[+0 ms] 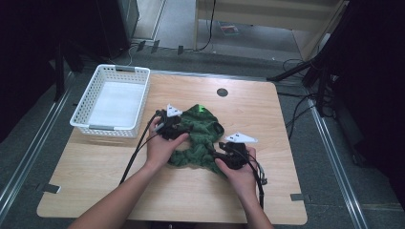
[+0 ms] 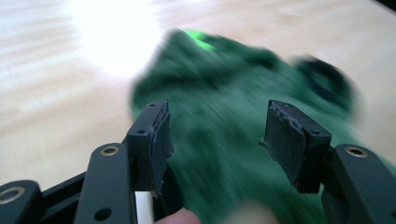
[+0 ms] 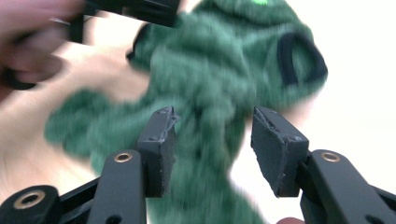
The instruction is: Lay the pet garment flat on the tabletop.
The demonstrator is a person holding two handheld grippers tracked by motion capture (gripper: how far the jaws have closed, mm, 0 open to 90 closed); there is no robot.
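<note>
left gripper view: green garment [image 2: 233,121] beyond parted jaws.

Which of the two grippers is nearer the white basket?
The left gripper, at the green garment's upper-left edge, lies closest to the white basket. The right gripper sits at the garment's lower right, farther from the basket.

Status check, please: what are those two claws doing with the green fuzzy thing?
Left gripper and right gripper open over green garment, crumpled on table. Nothing in the way.

one green knitted garment [image 1: 198,136]; one white basket [image 1: 90,99]; one wooden table [image 1: 119,171]; two grippers were counted: left gripper [image 1: 180,130], right gripper [image 1: 220,151].
</note>
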